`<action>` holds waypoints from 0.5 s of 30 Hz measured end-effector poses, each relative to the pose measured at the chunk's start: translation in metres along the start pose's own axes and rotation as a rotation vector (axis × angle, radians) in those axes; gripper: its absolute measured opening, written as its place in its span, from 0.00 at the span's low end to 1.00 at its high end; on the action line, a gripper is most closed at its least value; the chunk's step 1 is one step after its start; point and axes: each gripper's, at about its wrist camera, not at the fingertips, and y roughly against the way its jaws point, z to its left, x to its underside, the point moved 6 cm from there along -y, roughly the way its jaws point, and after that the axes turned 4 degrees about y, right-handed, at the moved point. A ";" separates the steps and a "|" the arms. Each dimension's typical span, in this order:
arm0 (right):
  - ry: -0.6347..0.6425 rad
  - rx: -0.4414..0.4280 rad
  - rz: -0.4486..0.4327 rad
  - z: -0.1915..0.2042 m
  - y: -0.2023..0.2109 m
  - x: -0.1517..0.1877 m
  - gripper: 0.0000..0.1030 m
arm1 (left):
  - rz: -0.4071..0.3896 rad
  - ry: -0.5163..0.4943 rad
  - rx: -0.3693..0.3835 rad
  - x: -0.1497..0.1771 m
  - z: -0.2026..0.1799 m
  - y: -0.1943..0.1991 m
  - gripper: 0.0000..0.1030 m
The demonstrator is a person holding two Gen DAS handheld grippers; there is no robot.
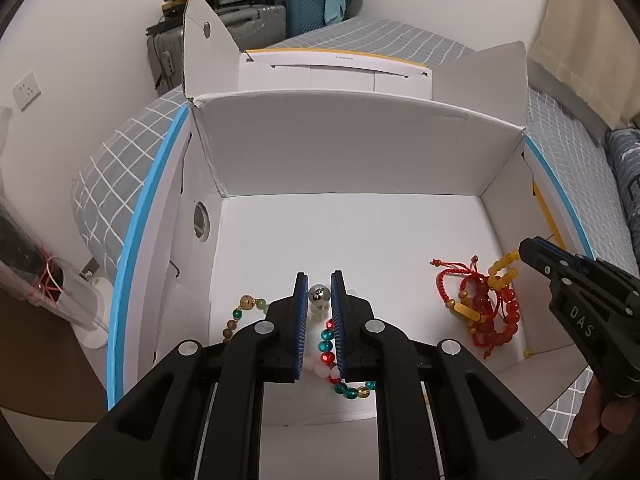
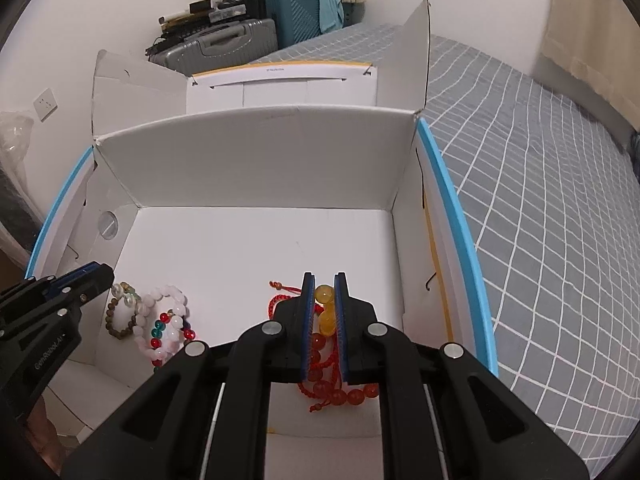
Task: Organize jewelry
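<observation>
Claws sat nearest each lens: the left claw had its pads narrowly parted around a silver bead, with the red-and-teal bead strand running down between them, though I could not tell whether the pads pressed on anything. The right claw stood likewise around a yellow bead bracelet, and contact there was just as unclear. Both bundles lay on the floor of the open white cardboard box: in the left wrist view, the mixed strands with the wooden-bead bracelet at about 7 o'clock of the floor, and the red cord bracelets tangled with amber-red beads at about 4 o'clock. In the right wrist view a pale pink bead bracelet lay among the left heap. As a judgement, the jewelry was gathered inside the box but sat in two knotted piles, which would fit either pieces just dropped in or pieces about to be lifted out and sorted. Readable writing was "DAS" on the right tool's body and "GenRobot.AI" on the left tool's. Beyond the box lay a bed with a grey checked cover, and farthest off, suitcases stood at 12 o'clock.
</observation>
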 end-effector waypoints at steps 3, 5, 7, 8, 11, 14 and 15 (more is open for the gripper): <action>-0.002 -0.002 0.005 0.000 -0.001 0.000 0.17 | -0.001 0.007 -0.006 0.001 0.001 0.003 0.15; -0.008 -0.013 -0.011 -0.001 0.005 -0.002 0.39 | -0.019 0.011 -0.001 -0.001 0.001 0.012 0.36; -0.021 -0.013 -0.042 -0.002 0.015 -0.005 0.50 | -0.059 0.021 -0.007 -0.002 0.000 0.024 0.54; -0.022 -0.013 -0.051 -0.002 0.019 -0.006 0.58 | -0.080 0.021 -0.012 -0.002 0.000 0.031 0.62; -0.027 -0.007 -0.090 -0.004 0.038 -0.007 0.77 | -0.126 0.024 -0.021 0.000 0.000 0.049 0.76; -0.027 0.011 -0.129 -0.007 0.058 -0.003 0.90 | -0.173 0.023 -0.015 0.006 0.000 0.067 0.89; -0.027 0.012 -0.138 -0.007 0.064 -0.002 0.92 | -0.189 0.023 -0.011 0.009 0.000 0.073 0.91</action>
